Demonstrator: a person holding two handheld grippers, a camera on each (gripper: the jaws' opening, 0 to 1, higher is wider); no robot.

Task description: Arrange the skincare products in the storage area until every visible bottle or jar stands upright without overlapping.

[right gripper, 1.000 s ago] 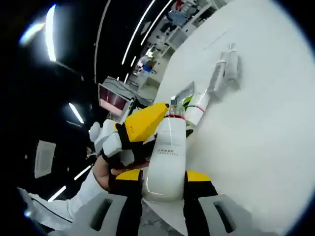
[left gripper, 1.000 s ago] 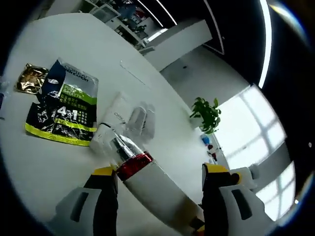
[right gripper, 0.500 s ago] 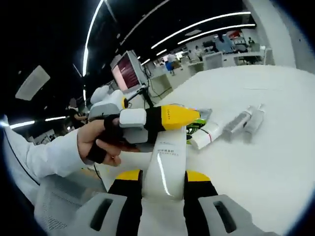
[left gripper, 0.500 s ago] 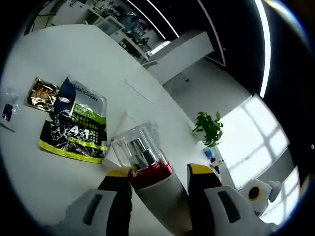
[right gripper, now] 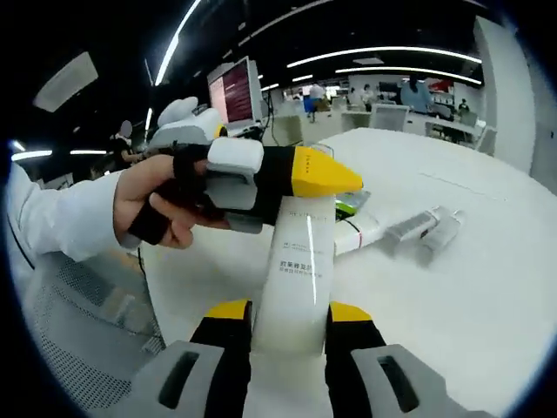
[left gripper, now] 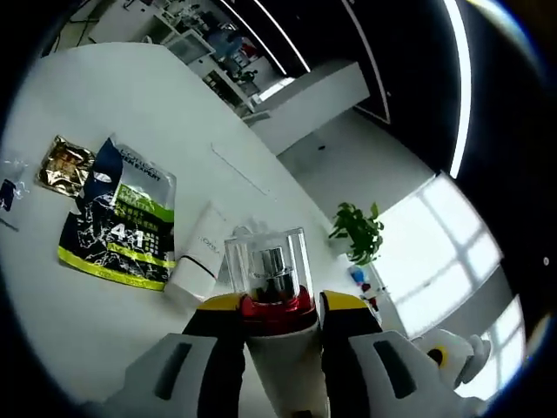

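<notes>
Both claws hold one tall white pump bottle upright over the white table.

In the right gripper view the table (right gripper: 452,287) spreads from centre to 3 o'clock, and a person's hand (right gripper: 161,205) at 10 o'clock holds the left claw (right gripper: 326,177), clamped across the bottle's top. The right claw (right gripper: 283,318) at 6 o'clock is closed narrow on the bottle (right gripper: 300,270) near its base. A white tube (right gripper: 359,233) and two small clear bottles (right gripper: 426,228) lie flat on the table at 2 o'clock. In the left gripper view the left claw (left gripper: 278,306) at 6 o'clock pinches the bottle's red collar (left gripper: 277,305) under its clear cap (left gripper: 270,266); a dark green pouch (left gripper: 122,218) and a gold packet (left gripper: 63,164) lie at 9 o'clock.
</notes>
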